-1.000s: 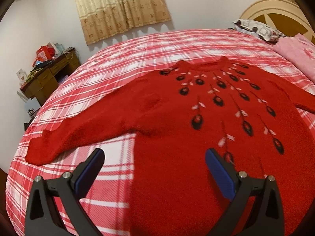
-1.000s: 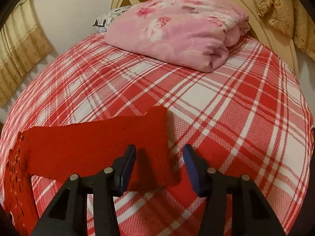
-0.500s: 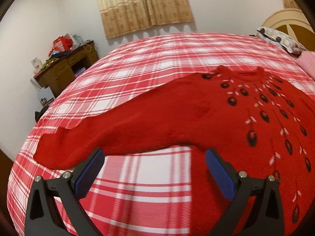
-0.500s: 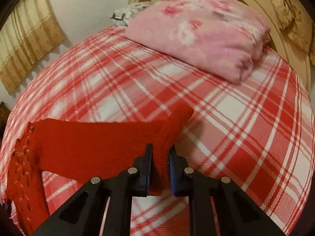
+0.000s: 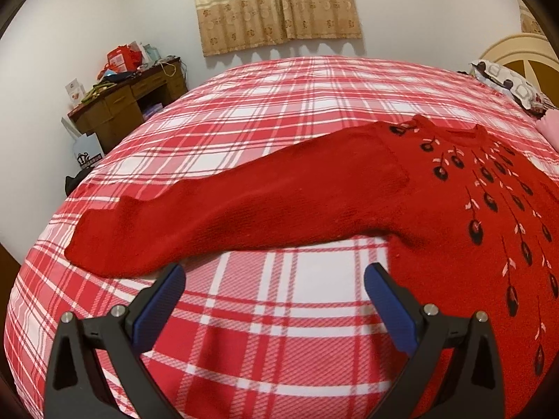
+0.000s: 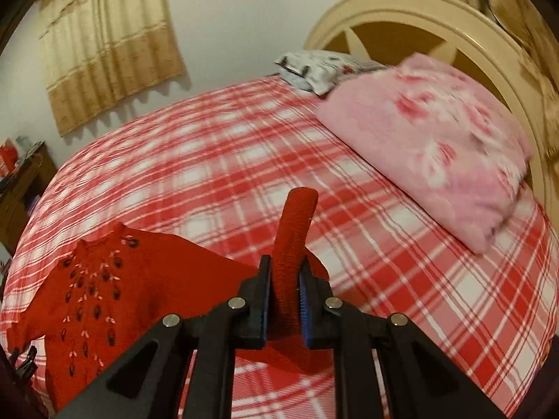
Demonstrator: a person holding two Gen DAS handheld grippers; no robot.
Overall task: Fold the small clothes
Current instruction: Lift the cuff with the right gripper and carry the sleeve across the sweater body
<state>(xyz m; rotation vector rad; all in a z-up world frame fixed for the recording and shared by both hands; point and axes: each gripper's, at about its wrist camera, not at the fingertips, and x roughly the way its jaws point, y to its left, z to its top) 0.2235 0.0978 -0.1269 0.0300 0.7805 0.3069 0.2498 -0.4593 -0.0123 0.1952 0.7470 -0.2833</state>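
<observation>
Red knit sweater point(image 5: 454, 209) lies flat at right of frame, its sleeve point(image 5: 227, 216) stretching leftward just beyond the left gripper point(image 5: 274, 289), jaws apart. Right gripper point(image 6: 284, 300) clamps the other cuff point(image 6: 291, 244), lifted at centre frame.

Left gripper point(image 5: 274, 288): jaws spread wide, blue pads facing each other across a broad gap, nothing between them. Fingers level, both tips at the same height, angled forward and slightly down. Left fingertip point(image 5: 167, 286) sits just short of red knit cloth; contact cannot be told.

Right gripper point(image 6: 284, 279): jaws drawn close, pads pinching a band of red knit point(image 6: 290, 251) that stands up past the fingertips and curls over. Fingers point forward, roughly level.
</observation>
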